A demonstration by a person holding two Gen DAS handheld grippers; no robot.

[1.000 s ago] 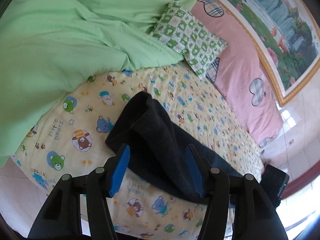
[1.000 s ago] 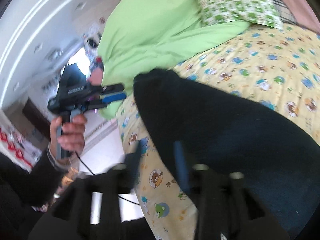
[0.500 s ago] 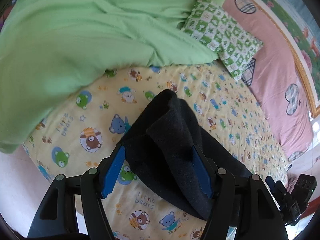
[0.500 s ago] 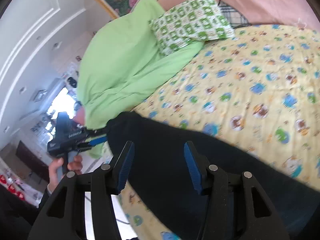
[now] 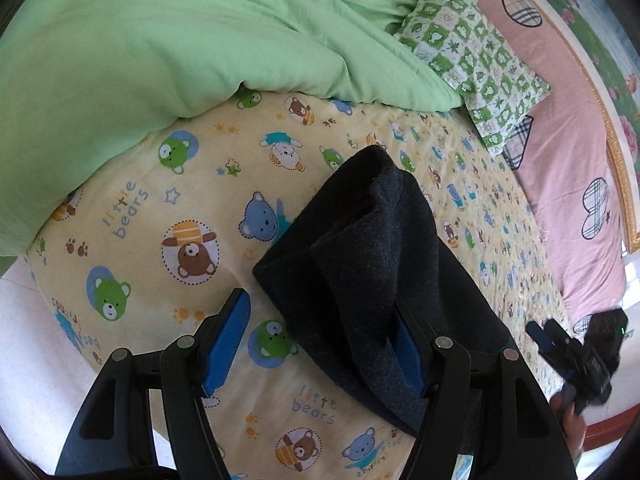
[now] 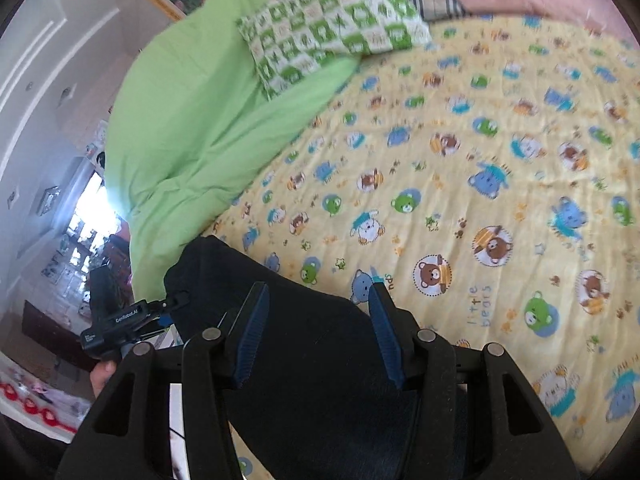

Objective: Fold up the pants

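Note:
The dark navy pants (image 5: 372, 264) lie on the yellow bear-print bed sheet (image 5: 160, 208), with one end bunched into a raised fold. My left gripper (image 5: 320, 336) is open; the edge of the pants lies between its blue pads, the right pad partly hidden by cloth. In the right wrist view the pants (image 6: 304, 360) lie under my right gripper (image 6: 318, 332), which is open just above the dark cloth. Each gripper shows small in the other's view: the right one (image 5: 576, 352) at the far right, the left one (image 6: 120, 320) by the pants' far end.
A green duvet (image 5: 168, 40) is heaped at the back of the bed. A green-and-white checked pillow (image 5: 472, 60) and a pink pillow (image 5: 568, 152) lie beyond. The bed's edge and pale floor (image 5: 24, 340) are at the left.
Both views have shifted over the pants. The right gripper has moved in over the dark cloth. Both stay open.

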